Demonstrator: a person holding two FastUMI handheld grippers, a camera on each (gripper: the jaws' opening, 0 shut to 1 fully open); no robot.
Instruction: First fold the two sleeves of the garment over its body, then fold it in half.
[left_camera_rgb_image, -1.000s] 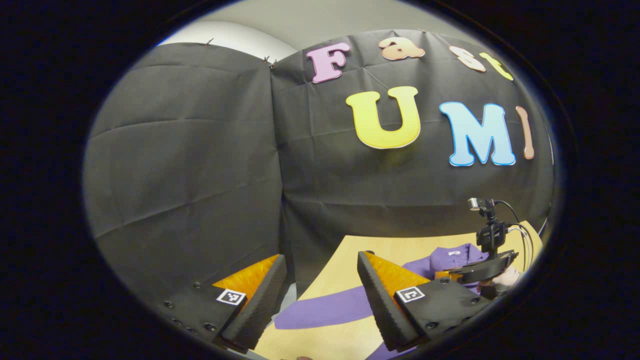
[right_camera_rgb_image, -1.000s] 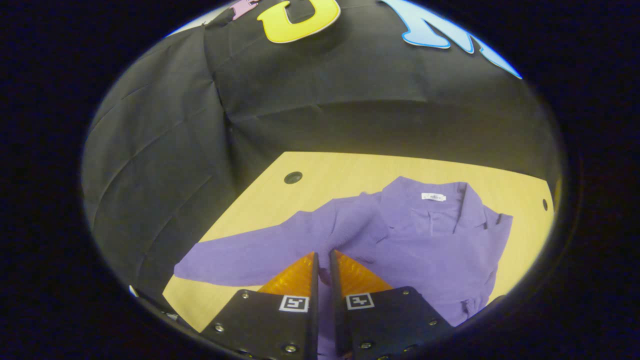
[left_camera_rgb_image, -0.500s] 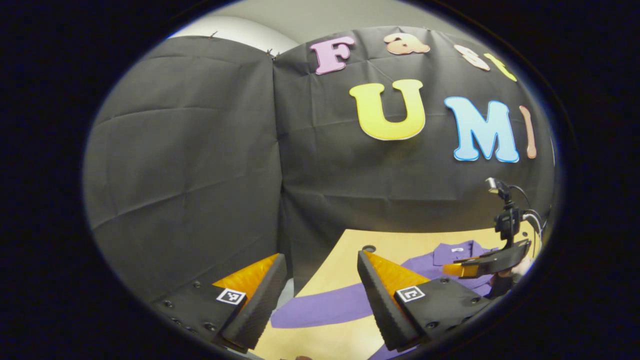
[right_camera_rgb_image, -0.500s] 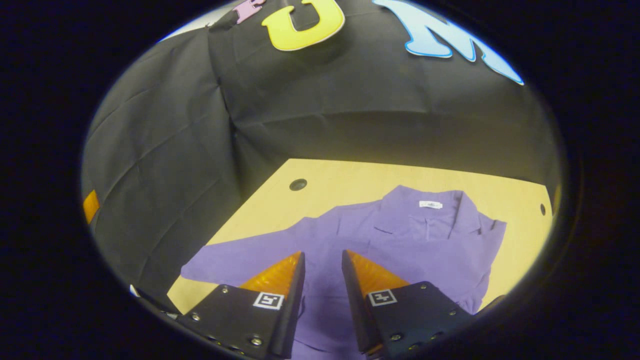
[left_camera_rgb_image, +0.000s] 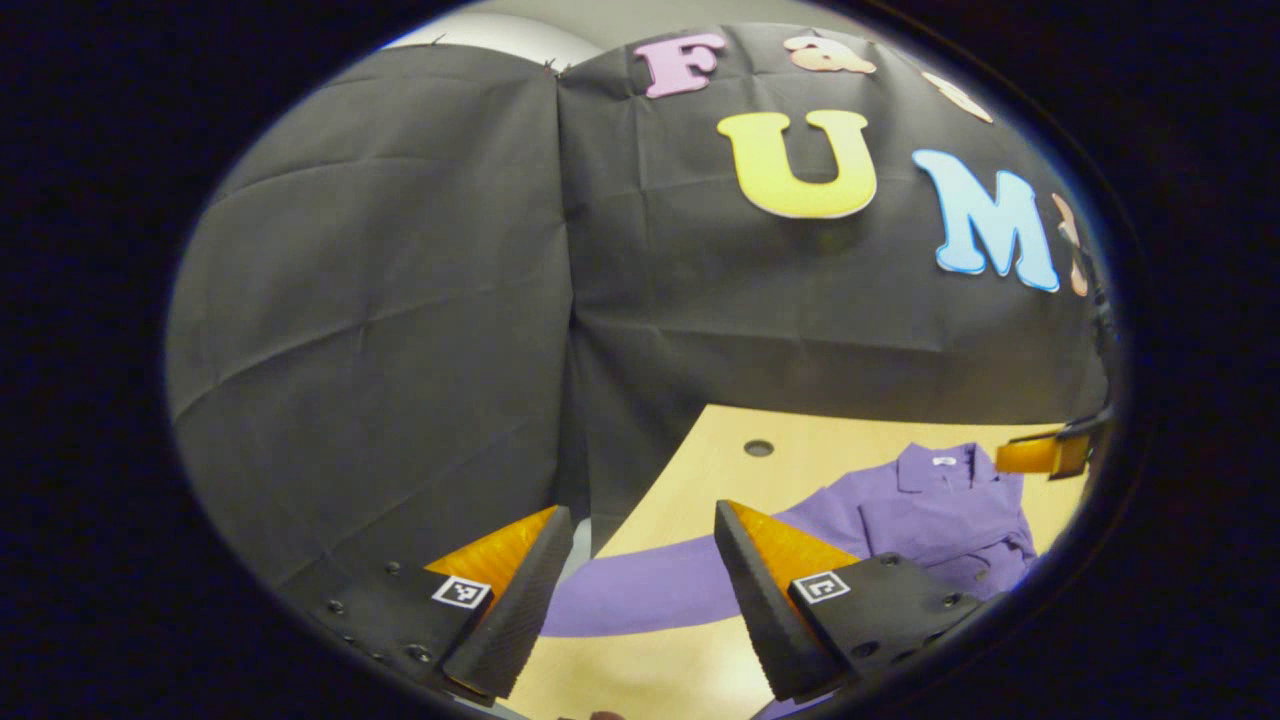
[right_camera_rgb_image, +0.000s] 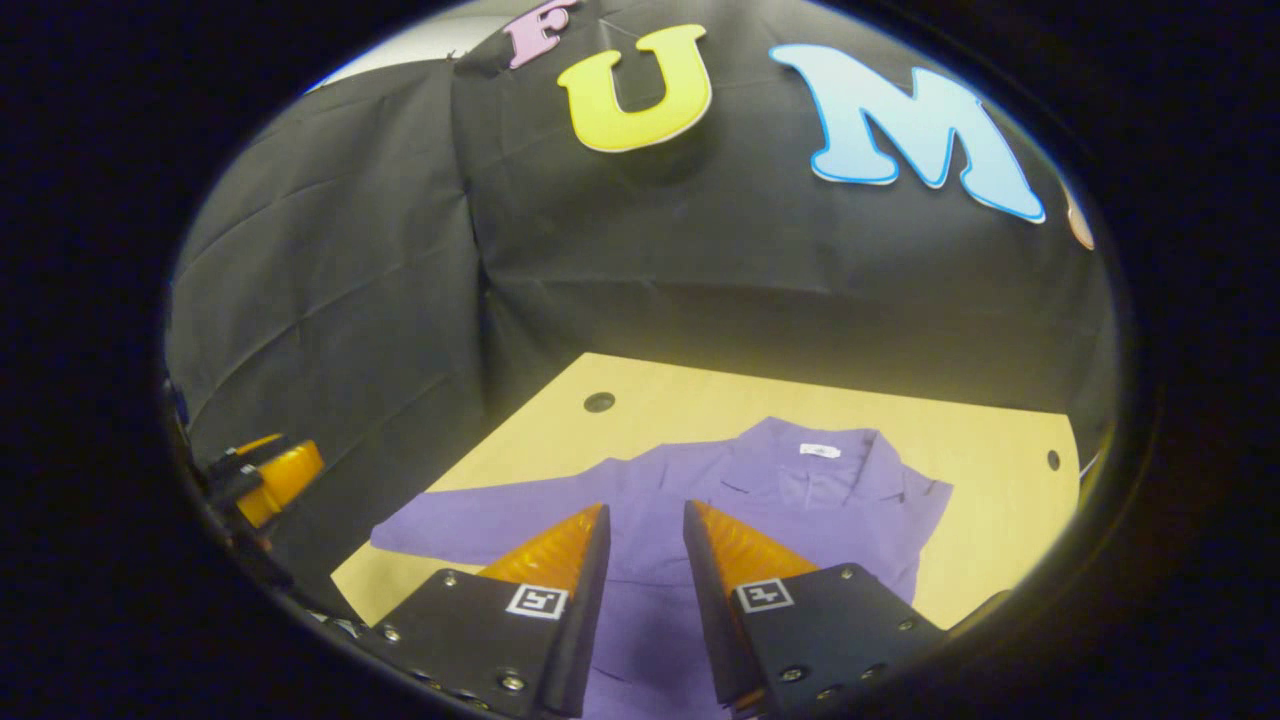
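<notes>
- Fingers of the right gripper fill the bottom centre of the right gripper view, parted with a gap between them and nothing held; they hang above the shirt's body, clear of the cloth, so this tool looks free for its next grasp.
- Left gripper sits at the bottom of the left gripper view, its jaws spread wide and empty. Between them lies the outstretched sleeve, which is probably why the jaws are open that far: a pinch on this sleeve seems the next step.
- Shirt, purple, lies flat on the table in the lower middle of the right gripper view, collar toward the back wall. One sleeve runs out to the lower left of that frame, not yet folded. The other side ends in a straight edge at the right, with no sleeve sticking out, so that sleeve appears to be folded over the body, though I cannot tell for sure.
- Halving the shirt is not yet done, judging by its full length on the table.
- Farther off, the left gripper shows at the left edge of the right gripper view, and the right gripper at the right edge of the left gripper view, above the shirt.
</notes>
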